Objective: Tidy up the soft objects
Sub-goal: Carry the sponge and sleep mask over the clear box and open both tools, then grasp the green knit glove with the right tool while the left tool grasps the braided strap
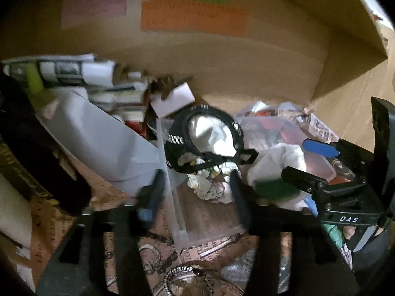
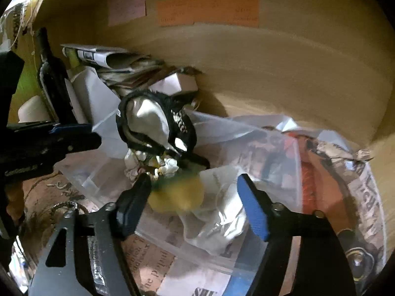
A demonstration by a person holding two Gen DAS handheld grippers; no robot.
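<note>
A white garment with black lace trim [image 1: 209,135] [image 2: 148,120] lies in the middle of the pile. A crumpled floral cloth [image 1: 212,185] [image 2: 167,165] sits just below it. My left gripper [image 1: 195,197] is open around the near edge of that floral cloth, and its pads do not press on it. It also juts in from the left of the right wrist view [image 2: 86,135]. My right gripper [image 2: 195,204] [image 1: 308,162] stands open over a clear plastic bag [image 2: 222,148]. A blurred yellow-green soft thing [image 2: 175,197] lies against its black finger, clear of the blue pad [image 2: 254,209].
A cardboard wall [image 1: 222,56] with an orange label [image 2: 207,9] closes the back. Rolled newspapers [image 1: 74,71], a white carton [image 1: 98,138] and a small box [image 1: 172,98] crowd the left. A dark bottle [image 2: 49,74] stands far left. A newspaper-wrapped bundle [image 2: 345,185] lies to the right.
</note>
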